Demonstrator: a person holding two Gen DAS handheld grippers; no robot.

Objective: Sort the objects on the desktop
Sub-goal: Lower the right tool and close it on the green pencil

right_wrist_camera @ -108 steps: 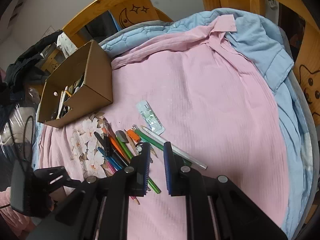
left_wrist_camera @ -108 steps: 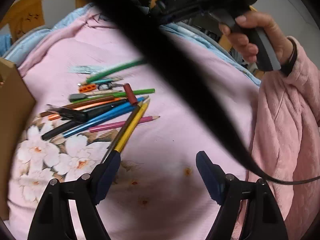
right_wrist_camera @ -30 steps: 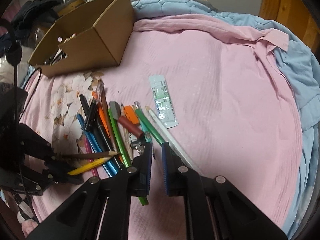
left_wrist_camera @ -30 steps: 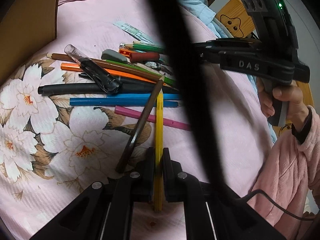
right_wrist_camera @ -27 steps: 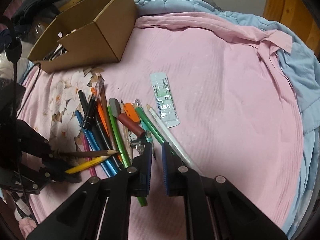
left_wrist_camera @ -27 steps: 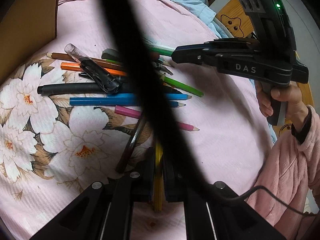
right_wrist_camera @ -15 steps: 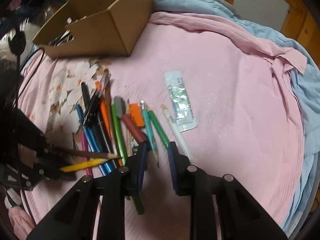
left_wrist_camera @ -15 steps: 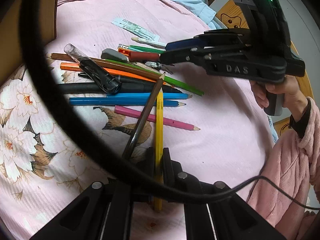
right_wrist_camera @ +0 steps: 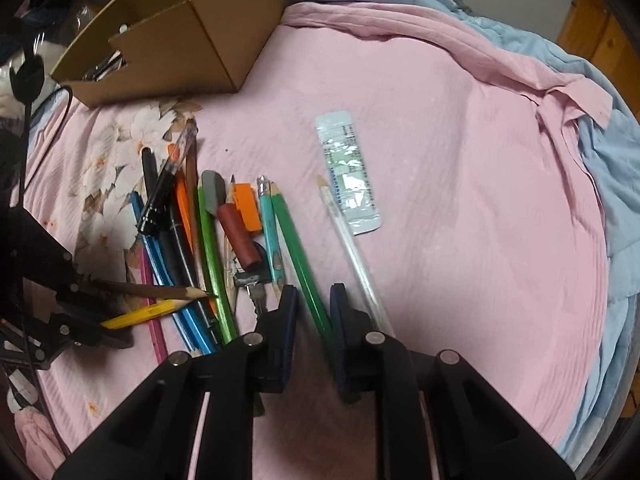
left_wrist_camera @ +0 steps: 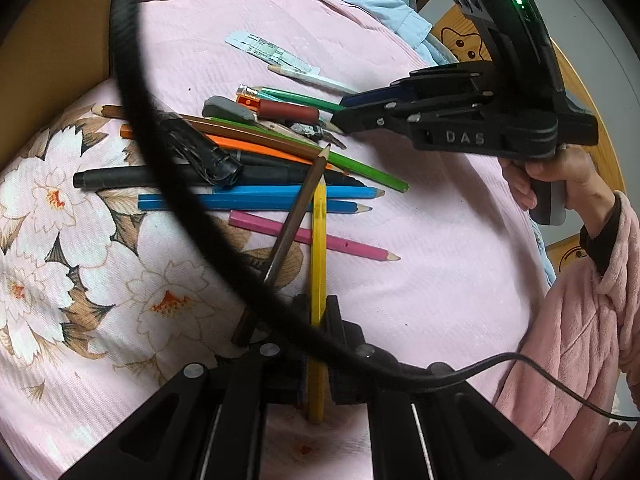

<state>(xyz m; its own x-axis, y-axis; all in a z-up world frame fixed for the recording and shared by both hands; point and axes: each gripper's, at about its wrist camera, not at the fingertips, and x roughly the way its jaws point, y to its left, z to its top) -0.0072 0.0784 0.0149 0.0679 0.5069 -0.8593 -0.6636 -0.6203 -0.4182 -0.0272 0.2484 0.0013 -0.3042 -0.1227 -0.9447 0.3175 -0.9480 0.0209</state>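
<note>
My left gripper (left_wrist_camera: 318, 304) is shut on a yellow pencil (left_wrist_camera: 319, 240) that points away over the pile. A brown pencil (left_wrist_camera: 296, 216) slants beside it, its blunt end against the left finger. The right wrist view shows both pencils sticking out of the left gripper (right_wrist_camera: 80, 304). My right gripper (right_wrist_camera: 313, 292) points down at the pile's right side. Its jaws are closing, with a green pencil (right_wrist_camera: 296, 248) in the gap between them; the pads do not press on it. Coloured pencils, pens, a grey eraser (right_wrist_camera: 214, 192) and a dark red tube (right_wrist_camera: 240, 236) lie on the pink floral sheet (right_wrist_camera: 440, 160).
An open cardboard box (right_wrist_camera: 180, 40) with items inside stands at the back left. A blister packet (right_wrist_camera: 348, 176) and a white pencil (right_wrist_camera: 352, 248) lie right of the pile. A black cable (left_wrist_camera: 132, 120) loops across the left wrist view. A person's pink sleeve (left_wrist_camera: 580, 320) is at the right.
The right gripper has come down closer to the pile and now straddles the green pencil with a wider gap. The cable has swung left. The left gripper has kept still, holding the yellow pencil.
</note>
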